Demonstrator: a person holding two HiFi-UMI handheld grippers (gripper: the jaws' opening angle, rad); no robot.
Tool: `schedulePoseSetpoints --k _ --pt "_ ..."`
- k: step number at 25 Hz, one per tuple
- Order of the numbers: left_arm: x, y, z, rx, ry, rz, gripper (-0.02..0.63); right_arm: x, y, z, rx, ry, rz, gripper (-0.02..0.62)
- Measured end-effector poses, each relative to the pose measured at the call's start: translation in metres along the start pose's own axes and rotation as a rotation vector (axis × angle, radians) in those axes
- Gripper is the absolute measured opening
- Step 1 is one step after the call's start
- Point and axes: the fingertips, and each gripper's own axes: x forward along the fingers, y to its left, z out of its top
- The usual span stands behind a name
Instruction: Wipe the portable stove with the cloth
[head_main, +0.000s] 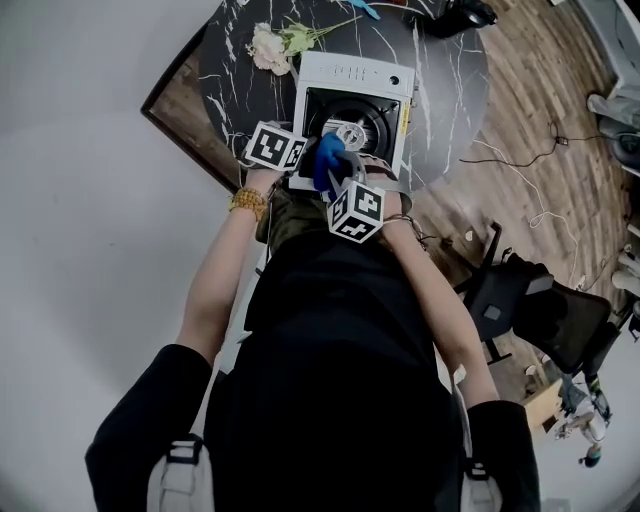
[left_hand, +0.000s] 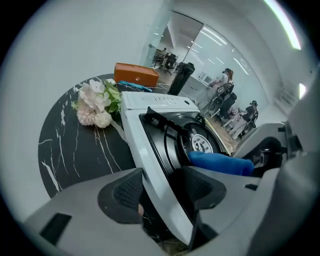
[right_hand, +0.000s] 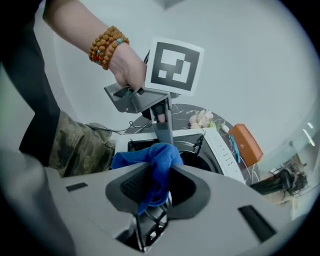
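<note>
A white portable stove (head_main: 350, 75) with a black burner well stands on the round black marble table (head_main: 215, 60). My right gripper (right_hand: 155, 187) is shut on a blue cloth (right_hand: 150, 157), holding it over the stove's near edge beside the burner (head_main: 350, 130). In the head view the cloth (head_main: 328, 160) shows between the two marker cubes. My left gripper (left_hand: 162, 192) stands open, and the stove's white side rim (left_hand: 150, 165) runs between its jaws. In the left gripper view the cloth (left_hand: 220, 162) lies at the right. The left gripper (right_hand: 162, 131) points down at the stove's near left corner.
A pale artificial flower (head_main: 268, 45) lies on the table left of the stove. An orange box (left_hand: 136, 75) sits behind the stove. Beyond it stands a dark object (head_main: 460, 15). A black chair (head_main: 540, 310) and cables (head_main: 520, 160) are on the wooden floor at right.
</note>
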Motion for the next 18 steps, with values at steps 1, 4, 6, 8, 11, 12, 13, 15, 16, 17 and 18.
schedulePoseSetpoints --k 1,4,6,8,11,12,13,15,16,17,18 --pt "0.001 0.000 -0.001 -0.025 -0.002 -0.019 0.256 0.000 -0.004 -0.001 -0.016 -0.001 -0.016 0.083" --pt "0.001 -0.001 -0.003 -0.052 -0.001 -0.037 0.259 0.004 -0.010 0.000 -0.023 0.004 -0.019 0.163" --pt "0.003 -0.002 -0.003 -0.042 0.005 -0.033 0.264 0.010 -0.008 0.000 0.014 0.024 0.037 0.165" --pt "0.004 -0.002 -0.002 -0.039 0.010 -0.028 0.268 0.020 -0.002 0.000 -0.020 0.051 0.081 0.144" --pt "0.004 -0.003 -0.003 -0.038 0.025 -0.021 0.272 0.033 0.004 -0.001 -0.134 0.116 0.083 0.132" --pt "0.004 -0.002 -0.003 -0.036 0.031 -0.020 0.272 0.035 0.003 -0.002 -0.141 0.134 0.086 0.129" --pt "0.004 -0.002 -0.002 -0.036 0.035 -0.020 0.272 0.035 0.003 -0.002 -0.141 0.145 0.086 0.128" --pt "0.004 -0.001 -0.002 -0.042 0.035 -0.023 0.273 0.034 0.003 -0.003 -0.145 0.145 0.071 0.124" --pt "0.004 -0.001 -0.002 -0.048 0.032 -0.024 0.273 0.033 0.004 -0.004 -0.147 0.136 0.059 0.123" --pt "0.003 0.000 -0.002 -0.054 0.029 -0.022 0.272 0.032 0.004 -0.004 -0.145 0.120 0.047 0.121" --pt "0.003 0.002 -0.001 -0.059 0.026 -0.017 0.272 0.031 0.003 -0.004 -0.139 0.102 0.037 0.120"
